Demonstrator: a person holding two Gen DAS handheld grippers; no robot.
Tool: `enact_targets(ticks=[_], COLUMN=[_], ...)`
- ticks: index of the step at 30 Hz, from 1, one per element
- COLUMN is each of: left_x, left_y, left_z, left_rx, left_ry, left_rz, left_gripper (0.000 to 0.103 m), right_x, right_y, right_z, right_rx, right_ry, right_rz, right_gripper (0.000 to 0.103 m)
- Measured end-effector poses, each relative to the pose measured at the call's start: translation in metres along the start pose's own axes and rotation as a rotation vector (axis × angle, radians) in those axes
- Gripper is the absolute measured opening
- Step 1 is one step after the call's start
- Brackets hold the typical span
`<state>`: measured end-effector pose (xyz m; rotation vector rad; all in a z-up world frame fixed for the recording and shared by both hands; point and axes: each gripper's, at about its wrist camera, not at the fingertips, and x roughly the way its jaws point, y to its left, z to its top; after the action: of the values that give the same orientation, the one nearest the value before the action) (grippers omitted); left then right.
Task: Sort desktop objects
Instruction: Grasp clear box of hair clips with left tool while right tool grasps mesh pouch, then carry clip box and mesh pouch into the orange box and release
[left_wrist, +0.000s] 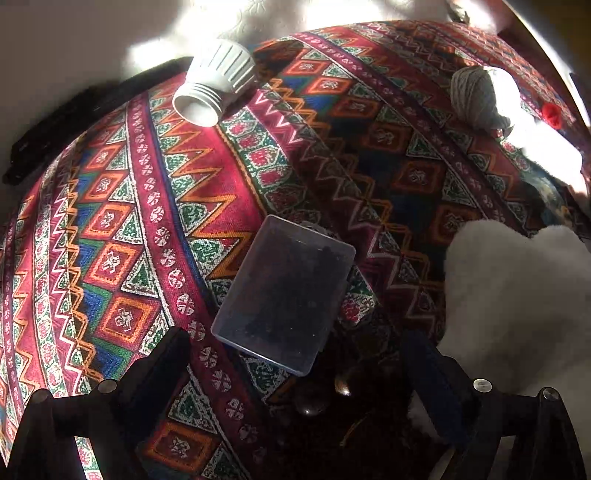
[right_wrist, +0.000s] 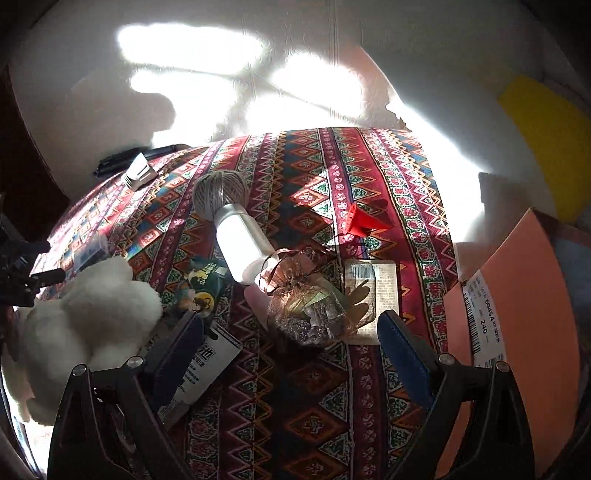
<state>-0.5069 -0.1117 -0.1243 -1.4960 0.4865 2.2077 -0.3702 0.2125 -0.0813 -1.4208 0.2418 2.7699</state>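
Observation:
My left gripper (left_wrist: 299, 365) is open and hovers low over a clear plastic box (left_wrist: 284, 295) of dark small pieces; the box lies between and just ahead of the fingers, untouched. A white ribbed lamp base (left_wrist: 218, 85) lies far ahead, and a twine ball (left_wrist: 476, 96) sits to the right. My right gripper (right_wrist: 291, 350) is open, with a sheer gift pouch (right_wrist: 310, 306) of shiny pieces just ahead between its fingers. Behind the pouch lie a white bottle (right_wrist: 240, 236), the twine ball (right_wrist: 219, 192) and a red cone (right_wrist: 360, 221).
A white plush toy (left_wrist: 517, 295) (right_wrist: 88, 314) lies between the two grippers. A barcoded card case (right_wrist: 371, 284) and printed packets (right_wrist: 203, 284) flank the pouch. An orange cardboard box (right_wrist: 517, 314) stands at the right table edge. A black object (left_wrist: 74, 114) lies by the wall.

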Motion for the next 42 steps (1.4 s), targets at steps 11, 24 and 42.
enact_targets(ticks=[11, 24, 42], left_x=[-0.005, -0.203, -0.328], left_y=[-0.024, -0.099, -0.305], left_z=[0.002, -0.100, -0.189], left_rx=[0.000, -0.178, -0.117], left_ry=[0.002, -0.410, -0.719], left_rz=[0.099, 0.049, -0.095], left_gripper=[0.054, 0.054, 0.054], right_x=[0.046, -0.123, -0.297], right_y=[-0.001, 0.045, 0.027], right_z=[-0.001, -0.048, -0.124], right_rx=[-0.035, -0.095, -0.174], right_ry=[0.039, -0.118, -0.341], right_rz=[0.040, 0.286, 0.299], right_gripper=[0.014, 0.012, 0.012])
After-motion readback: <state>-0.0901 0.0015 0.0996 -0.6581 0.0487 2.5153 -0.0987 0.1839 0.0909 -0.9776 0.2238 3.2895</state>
